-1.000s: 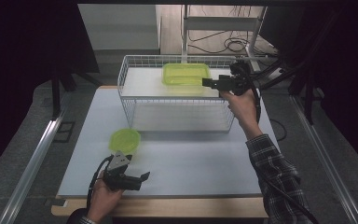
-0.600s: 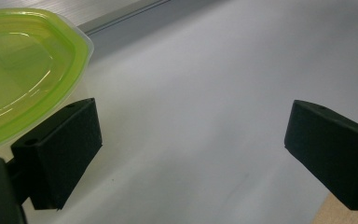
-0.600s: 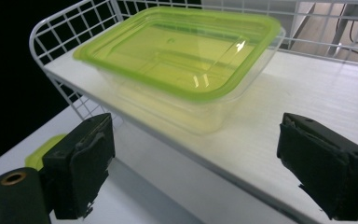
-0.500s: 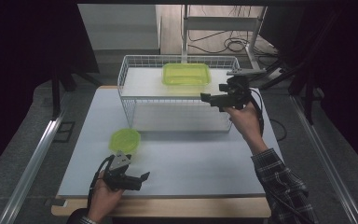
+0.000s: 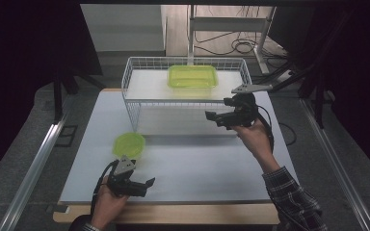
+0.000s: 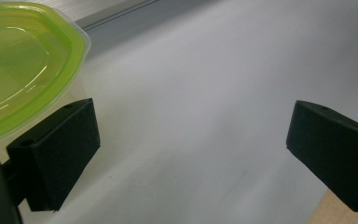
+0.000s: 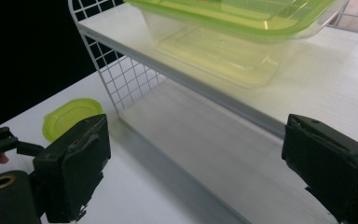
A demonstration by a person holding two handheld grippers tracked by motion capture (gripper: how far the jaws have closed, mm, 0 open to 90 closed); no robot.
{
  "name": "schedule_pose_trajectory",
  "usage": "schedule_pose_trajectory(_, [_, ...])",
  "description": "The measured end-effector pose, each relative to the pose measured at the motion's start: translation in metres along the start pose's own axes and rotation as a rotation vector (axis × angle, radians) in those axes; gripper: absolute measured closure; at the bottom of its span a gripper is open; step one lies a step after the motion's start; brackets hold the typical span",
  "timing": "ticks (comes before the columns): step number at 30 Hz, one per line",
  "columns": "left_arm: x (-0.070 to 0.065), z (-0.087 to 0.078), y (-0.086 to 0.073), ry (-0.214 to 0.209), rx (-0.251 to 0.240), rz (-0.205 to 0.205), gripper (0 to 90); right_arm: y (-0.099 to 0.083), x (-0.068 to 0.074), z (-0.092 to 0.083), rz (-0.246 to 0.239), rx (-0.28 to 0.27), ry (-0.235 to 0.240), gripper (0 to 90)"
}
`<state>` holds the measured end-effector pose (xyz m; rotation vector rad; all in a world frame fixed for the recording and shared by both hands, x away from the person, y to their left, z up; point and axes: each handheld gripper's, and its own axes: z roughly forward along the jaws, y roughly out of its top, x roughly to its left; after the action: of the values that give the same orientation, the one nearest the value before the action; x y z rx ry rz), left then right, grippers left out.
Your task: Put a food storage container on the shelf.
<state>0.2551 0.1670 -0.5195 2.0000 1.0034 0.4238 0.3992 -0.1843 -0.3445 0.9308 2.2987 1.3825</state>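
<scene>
No readable writing on green tub point(image 5: 192, 77) atop far rack point(image 5: 134, 111). Right claw point(image 5: 215, 117) just opened wide, empty. Left claw point(image 5: 143, 185) wide, empty, near lid point(image 5: 128, 144).

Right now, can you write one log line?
right gripper: open, jaws just opening, empty | rectangular green-lidded container: on wire shelf | left gripper: open, beside small green-lidded container

A white surface point(image 5: 183, 178) with a wooden front edge stands on a grey floor point(image 5: 24, 159). Dark curtains point(image 5: 24, 72) hang at both sides. Beyond the far edge, cables point(image 5: 243, 46) lie on a wooden floor beside a metal frame point(image 5: 231, 24). A metal rail point(image 5: 33, 168) runs along the left edge.
</scene>
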Motion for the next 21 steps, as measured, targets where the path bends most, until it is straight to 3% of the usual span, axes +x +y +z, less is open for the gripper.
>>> schedule_pose_trajectory(8, [-0.002,0.002,0.000,0.000,0.015,0.010,2.2,-0.020,0.007,-0.004,-0.010,0.002,0.021,6.9])
schedule_pose_trajectory(21, [-0.003,0.003,0.000,-0.006,0.025,0.012,2.2,-0.056,0.012,-0.010,-0.002,0.020,0.001,2.4])
